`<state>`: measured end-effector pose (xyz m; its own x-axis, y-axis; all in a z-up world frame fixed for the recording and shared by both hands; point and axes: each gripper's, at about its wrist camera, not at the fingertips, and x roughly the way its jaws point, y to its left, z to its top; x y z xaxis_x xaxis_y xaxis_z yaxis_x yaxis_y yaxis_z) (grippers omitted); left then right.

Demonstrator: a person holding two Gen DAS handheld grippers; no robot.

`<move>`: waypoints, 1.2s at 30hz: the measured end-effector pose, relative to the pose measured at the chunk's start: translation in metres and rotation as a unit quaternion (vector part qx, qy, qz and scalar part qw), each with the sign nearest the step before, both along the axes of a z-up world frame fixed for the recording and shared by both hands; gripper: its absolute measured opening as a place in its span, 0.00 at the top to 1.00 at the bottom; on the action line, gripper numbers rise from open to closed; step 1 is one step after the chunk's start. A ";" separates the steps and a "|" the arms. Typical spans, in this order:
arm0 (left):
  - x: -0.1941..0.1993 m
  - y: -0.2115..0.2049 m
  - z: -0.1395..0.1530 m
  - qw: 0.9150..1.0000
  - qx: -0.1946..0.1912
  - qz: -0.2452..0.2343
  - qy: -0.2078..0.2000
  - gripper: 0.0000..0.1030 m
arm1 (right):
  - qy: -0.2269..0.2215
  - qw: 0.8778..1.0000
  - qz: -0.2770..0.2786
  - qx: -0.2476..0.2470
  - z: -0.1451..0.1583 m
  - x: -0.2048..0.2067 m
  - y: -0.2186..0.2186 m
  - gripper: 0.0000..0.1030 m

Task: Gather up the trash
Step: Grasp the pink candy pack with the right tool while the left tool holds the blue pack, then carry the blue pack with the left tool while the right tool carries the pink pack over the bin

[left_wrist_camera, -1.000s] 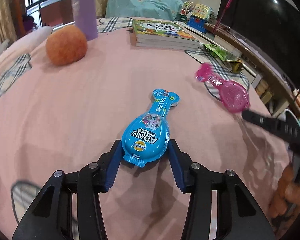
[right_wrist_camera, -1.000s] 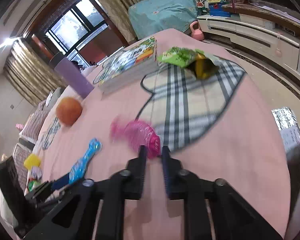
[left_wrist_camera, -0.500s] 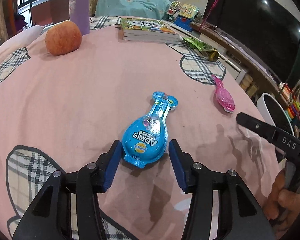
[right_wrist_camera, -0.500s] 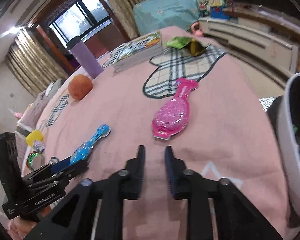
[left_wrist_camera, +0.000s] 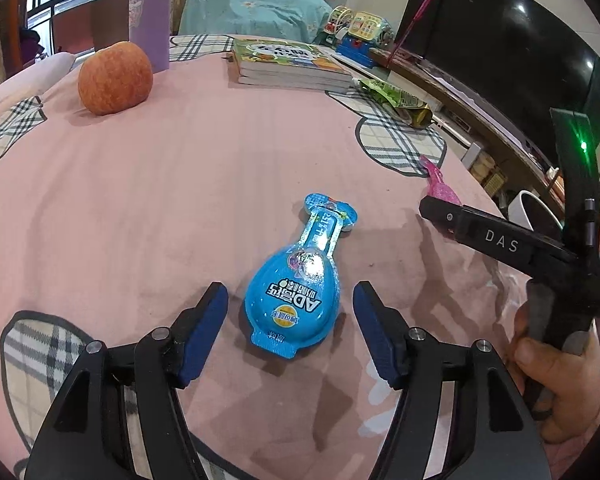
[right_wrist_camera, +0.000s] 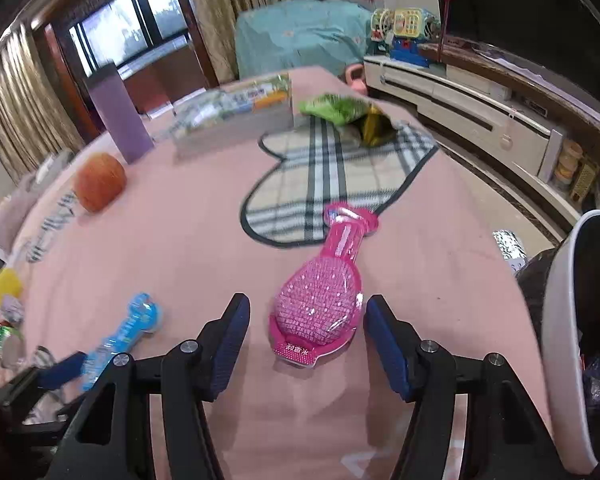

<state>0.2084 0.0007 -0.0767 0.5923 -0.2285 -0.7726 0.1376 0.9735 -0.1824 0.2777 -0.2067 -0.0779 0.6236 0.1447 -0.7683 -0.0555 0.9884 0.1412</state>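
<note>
Tongs on the left, the left gripper (left_wrist_camera: 291, 308), are spreading apart around the blue packet (left_wrist_camera: 298, 296), which lies at lower centre of the left wrist view on the pink tablecloth (left_wrist_camera: 180, 184), touching neither pad. Further right, the right gripper (right_wrist_camera: 306, 322) is likewise widening around the pink packet (right_wrist_camera: 324, 292), released at lower centre, with a white bin (right_wrist_camera: 566, 320) at the right edge.

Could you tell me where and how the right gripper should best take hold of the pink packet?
Probably across the pink packet at its wide bulb, from its broad near end. It lies flat, neck pointing away, between the right gripper's opening jaws, untouched.
</note>
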 end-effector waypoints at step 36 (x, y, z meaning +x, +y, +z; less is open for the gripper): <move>-0.041 -0.035 0.015 0.998 0.053 -0.007 -0.036 0.55 | -0.041 0.994 0.003 0.100 0.009 -0.122 -0.035 0.53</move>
<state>0.1674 -0.0344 -0.0615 0.6437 -0.1576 -0.7489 0.1612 0.9845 -0.0687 0.1556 -0.2419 -0.0688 0.6820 0.2933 -0.6699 -0.0801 0.9405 0.3302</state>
